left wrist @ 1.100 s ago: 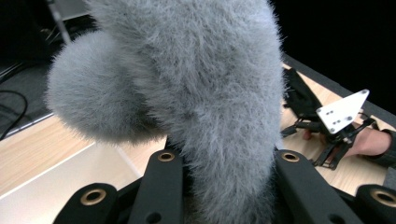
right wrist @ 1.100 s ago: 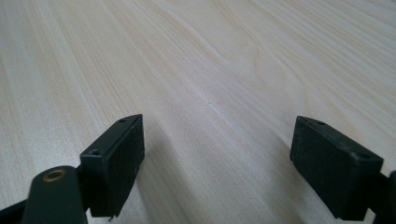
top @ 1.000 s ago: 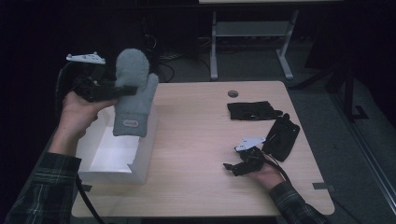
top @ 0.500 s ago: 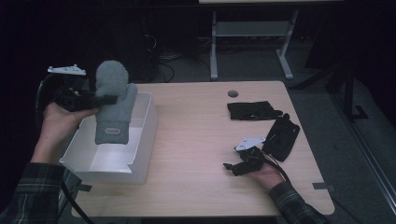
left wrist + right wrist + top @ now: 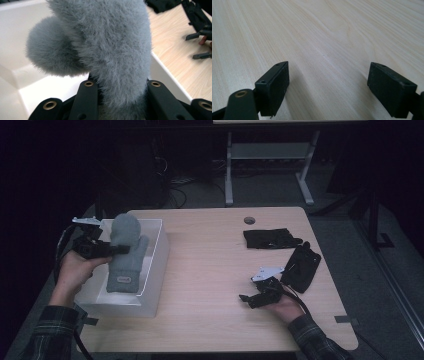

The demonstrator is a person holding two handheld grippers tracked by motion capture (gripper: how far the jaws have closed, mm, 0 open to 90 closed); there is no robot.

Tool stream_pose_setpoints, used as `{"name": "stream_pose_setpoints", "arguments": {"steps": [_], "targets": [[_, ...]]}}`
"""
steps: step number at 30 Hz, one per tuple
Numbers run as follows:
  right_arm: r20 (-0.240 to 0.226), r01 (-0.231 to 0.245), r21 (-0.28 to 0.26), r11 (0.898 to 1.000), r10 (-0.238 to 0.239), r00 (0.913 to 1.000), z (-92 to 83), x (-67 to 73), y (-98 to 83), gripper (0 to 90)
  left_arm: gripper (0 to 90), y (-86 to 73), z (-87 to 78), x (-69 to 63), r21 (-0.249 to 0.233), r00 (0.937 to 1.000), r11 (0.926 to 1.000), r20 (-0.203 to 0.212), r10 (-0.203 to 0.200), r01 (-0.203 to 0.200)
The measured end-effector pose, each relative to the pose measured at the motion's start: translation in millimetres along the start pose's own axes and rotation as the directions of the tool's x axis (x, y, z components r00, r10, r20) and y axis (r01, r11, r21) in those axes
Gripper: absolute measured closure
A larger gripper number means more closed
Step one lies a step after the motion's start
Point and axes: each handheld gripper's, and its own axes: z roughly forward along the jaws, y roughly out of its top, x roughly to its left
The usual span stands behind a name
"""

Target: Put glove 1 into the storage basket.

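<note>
Left tool (image 5: 117, 250), clamped on the grey mitten (image 5: 125, 255), just dropped it into the white bin (image 5: 155, 270); release looks next. Right tool (image 5: 250, 297) sits apart, idle.

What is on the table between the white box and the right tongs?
Nothing: in the high view, the table is bare wood between the white box and the right tongs.

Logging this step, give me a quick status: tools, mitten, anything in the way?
Left tool clamped on grey mitten, hanging over the white bin. Right tool open, resting on table. Nothing blocking the bin.
</note>
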Motion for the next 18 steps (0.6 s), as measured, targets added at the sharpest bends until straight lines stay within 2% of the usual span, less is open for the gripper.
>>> {"name": "stream_pose_setpoints", "arguments": {"steps": [2, 3, 8, 18], "targets": [[0.0, 0.0, 0.0, 1.0, 0.0, 1.0, 0.0, 0.0, 0.0, 17.7, 72.4, -7.8, 13.3, 5.2, 0.032, 0.9997, 0.9993, 0.015, -0.019, 0.019], [0.0, 0.0, 0.0, 1.0, 0.0, 1.0, 0.0, 0.0, 0.0, 17.7, 72.4, -7.8, 13.3, 5.2, 0.032, 0.9997, 0.9993, 0.015, -0.019, 0.019], [0.001, -0.001, 0.0, 1.0, 0.001, 1.0, 0.0, 0.0, 0.0, 17.7, 72.1, -21.0, 38.5, 15.1, 0.094, 0.9981, 0.9946, 0.037, -0.049, 0.045], [0.0, -0.001, 0.0, 1.0, 0.001, 1.0, 0.0, 0.0, 0.0, 17.7, 68.8, -34.9, 63.8, 35.3, 0.135, 0.9976, 0.9895, 0.039, -0.057, 0.051]]}}
